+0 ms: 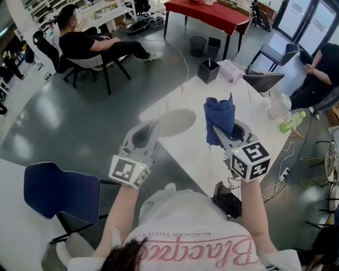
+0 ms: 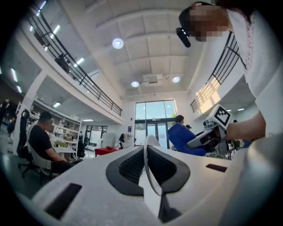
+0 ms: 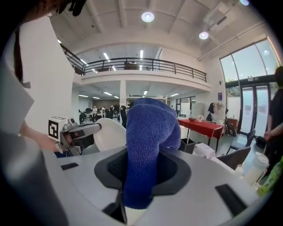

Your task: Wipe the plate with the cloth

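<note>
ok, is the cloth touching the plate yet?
Apart. Head view: a strip of table shows between the blue cloth and the white plate.

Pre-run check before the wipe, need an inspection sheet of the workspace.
Surface: white table, bare at the near end.
Job's things: round white plate and blue terry cloth, both held up.
Clutter: black open box, white jug, green bottle at the far end.
Grippers: left hand-held gripper shut on the plate's rim; right hand-held gripper shut on the cloth.
Cables: white cable on the grey floor.
Surroundings: seated person, red-covered table, blue chair.
</note>
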Action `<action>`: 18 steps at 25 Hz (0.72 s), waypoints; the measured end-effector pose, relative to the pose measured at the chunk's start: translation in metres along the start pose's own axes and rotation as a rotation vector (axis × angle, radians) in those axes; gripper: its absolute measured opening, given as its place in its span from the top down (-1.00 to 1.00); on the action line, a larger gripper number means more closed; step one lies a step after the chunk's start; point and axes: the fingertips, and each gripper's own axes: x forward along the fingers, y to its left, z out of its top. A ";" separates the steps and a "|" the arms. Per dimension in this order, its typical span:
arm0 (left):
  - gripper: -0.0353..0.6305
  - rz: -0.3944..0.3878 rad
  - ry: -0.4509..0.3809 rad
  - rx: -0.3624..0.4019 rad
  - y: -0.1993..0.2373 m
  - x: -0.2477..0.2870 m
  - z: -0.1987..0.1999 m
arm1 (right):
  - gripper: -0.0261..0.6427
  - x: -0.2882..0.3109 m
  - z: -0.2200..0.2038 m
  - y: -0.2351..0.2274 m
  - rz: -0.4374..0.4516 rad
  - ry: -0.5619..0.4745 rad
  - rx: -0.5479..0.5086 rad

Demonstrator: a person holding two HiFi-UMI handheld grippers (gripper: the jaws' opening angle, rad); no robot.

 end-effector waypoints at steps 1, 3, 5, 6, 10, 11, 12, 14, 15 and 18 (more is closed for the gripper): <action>0.83 0.022 -0.006 -0.028 0.003 0.000 0.000 | 0.59 -0.002 0.002 -0.001 -0.013 -0.017 0.019; 0.83 0.068 -0.007 -0.084 0.010 0.001 0.000 | 0.59 -0.005 0.005 0.000 -0.035 -0.050 0.052; 0.83 0.109 0.006 -0.135 0.016 0.002 -0.002 | 0.59 -0.006 0.006 0.002 -0.050 -0.077 0.076; 0.83 0.123 0.014 -0.156 0.017 0.002 -0.003 | 0.59 -0.006 0.005 0.004 -0.058 -0.086 0.089; 0.83 0.158 0.014 -0.240 0.022 -0.001 -0.009 | 0.59 -0.007 -0.001 0.009 -0.091 -0.121 0.114; 0.83 0.169 0.011 -0.260 0.024 -0.002 -0.011 | 0.59 -0.006 -0.004 0.010 -0.093 -0.121 0.112; 0.83 0.179 0.009 -0.275 0.025 -0.003 -0.012 | 0.59 -0.004 -0.007 0.012 -0.088 -0.116 0.114; 0.83 0.193 0.011 -0.292 0.026 -0.004 -0.014 | 0.59 -0.001 -0.015 0.018 -0.071 -0.102 0.127; 0.83 0.194 0.011 -0.294 0.026 -0.004 -0.014 | 0.59 0.001 -0.018 0.020 -0.064 -0.095 0.130; 0.83 0.185 0.003 -0.286 0.023 -0.004 -0.010 | 0.59 0.005 -0.024 0.026 -0.060 -0.070 0.116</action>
